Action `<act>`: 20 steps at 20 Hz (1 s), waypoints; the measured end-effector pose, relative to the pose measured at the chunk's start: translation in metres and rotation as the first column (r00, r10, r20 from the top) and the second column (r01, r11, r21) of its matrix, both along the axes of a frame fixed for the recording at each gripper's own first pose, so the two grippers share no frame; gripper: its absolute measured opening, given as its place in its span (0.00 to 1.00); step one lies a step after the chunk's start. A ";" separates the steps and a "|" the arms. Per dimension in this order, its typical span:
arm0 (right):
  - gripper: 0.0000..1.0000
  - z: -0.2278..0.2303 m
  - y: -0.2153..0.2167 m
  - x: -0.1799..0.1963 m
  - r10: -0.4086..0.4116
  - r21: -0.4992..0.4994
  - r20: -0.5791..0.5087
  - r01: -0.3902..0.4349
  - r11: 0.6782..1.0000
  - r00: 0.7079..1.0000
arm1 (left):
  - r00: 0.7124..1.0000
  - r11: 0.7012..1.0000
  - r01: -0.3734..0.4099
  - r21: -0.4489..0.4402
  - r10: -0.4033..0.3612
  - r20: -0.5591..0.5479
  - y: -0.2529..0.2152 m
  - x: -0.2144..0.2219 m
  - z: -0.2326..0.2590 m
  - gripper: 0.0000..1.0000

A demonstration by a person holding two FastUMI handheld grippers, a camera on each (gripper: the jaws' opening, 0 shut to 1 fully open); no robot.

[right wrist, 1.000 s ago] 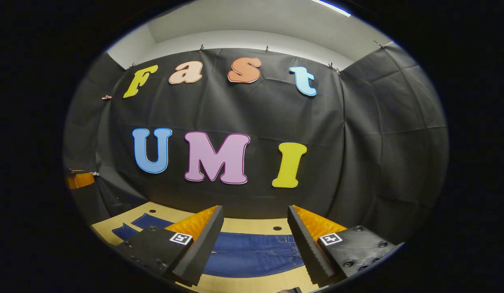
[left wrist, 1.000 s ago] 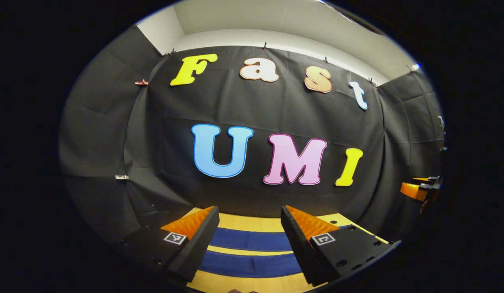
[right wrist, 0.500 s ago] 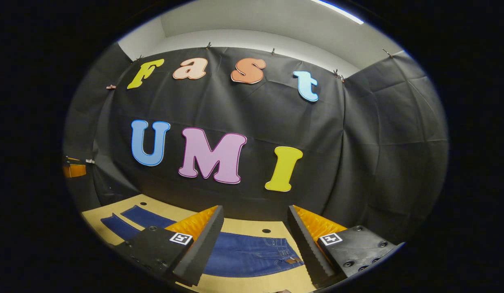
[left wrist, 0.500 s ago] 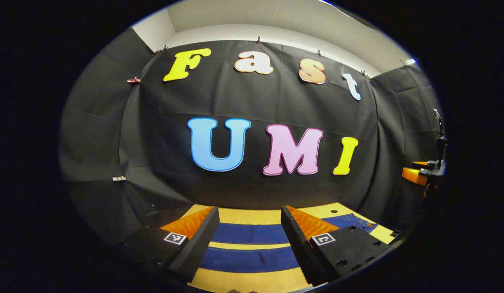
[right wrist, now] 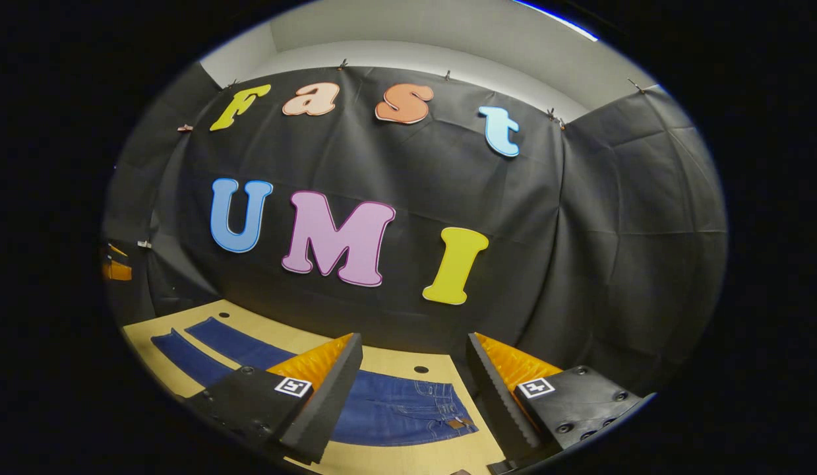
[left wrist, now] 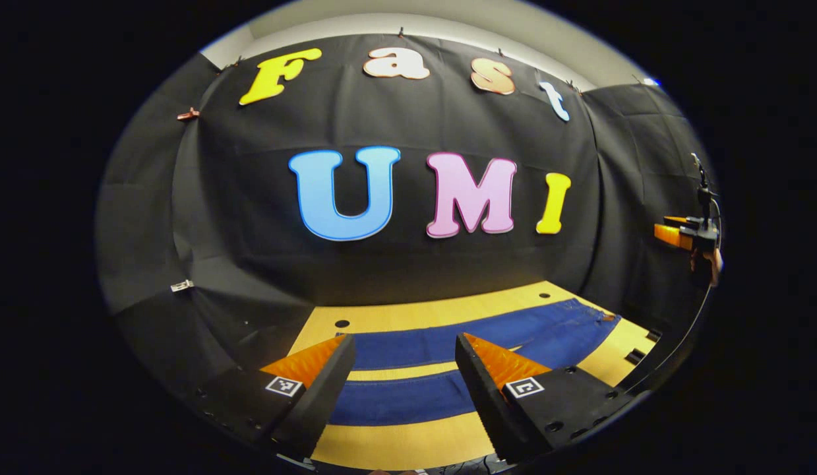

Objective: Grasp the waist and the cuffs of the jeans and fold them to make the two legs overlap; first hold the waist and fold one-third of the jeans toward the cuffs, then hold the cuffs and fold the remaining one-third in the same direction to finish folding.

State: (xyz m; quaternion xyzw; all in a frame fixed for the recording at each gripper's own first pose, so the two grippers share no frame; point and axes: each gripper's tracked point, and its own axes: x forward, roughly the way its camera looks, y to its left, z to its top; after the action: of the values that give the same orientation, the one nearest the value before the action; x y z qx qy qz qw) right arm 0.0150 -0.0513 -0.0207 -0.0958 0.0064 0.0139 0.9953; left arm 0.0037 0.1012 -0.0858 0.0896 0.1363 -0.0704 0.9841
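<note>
The dark blue denim jeans (left wrist: 415, 369) are lying flat and unfolded on the pale wooden table (left wrist: 408, 445), both legs stretched side by side with a strip of bare wood showing between them. You are hovering above them with nothing gripped yet: the left gripper (left wrist: 401, 389) is hanging spread open over the leg end, and the right gripper (right wrist: 415, 389) is hanging just as wide over the waist end. To start the first fold well, I would judge that you should be bringing each gripper down onto the near edge of the cloth, one at the cuffs and one at the waistband, and pinching through the full thickness so the near leg is lifting evenly onto the far one.

The right gripper view is showing you the waistband (right wrist: 441, 392) with its stitching and a small brown tag. The left gripper view is giving the long run of both legs, plus the other gripper held up far off at the right edge.
</note>
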 end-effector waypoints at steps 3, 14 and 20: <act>0.97 -0.040 -0.021 0.014 -0.004 -0.049 -0.099 0.000 0.999 0.995 | 0.995 1.000 0.008 0.008 -0.007 -0.098 0.012 0.011 -0.037 0.96; 0.98 -0.236 -0.073 0.097 0.045 -0.218 -0.563 -0.201 0.955 0.825 | 0.877 0.989 0.150 0.018 -0.125 -0.464 0.041 0.049 -0.152 0.96; 0.98 -0.325 -0.088 0.110 0.068 -0.201 -0.784 -0.357 0.912 0.616 | 0.708 0.940 0.329 0.092 -0.181 -0.682 0.057 0.047 -0.217 0.96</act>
State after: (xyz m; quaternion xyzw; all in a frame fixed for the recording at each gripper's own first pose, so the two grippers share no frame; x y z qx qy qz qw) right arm 0.1254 -0.1391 -0.3455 -0.2500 0.4155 0.1714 0.8576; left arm 0.0502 0.1585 -0.3023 0.1782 0.4703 -0.2191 0.8361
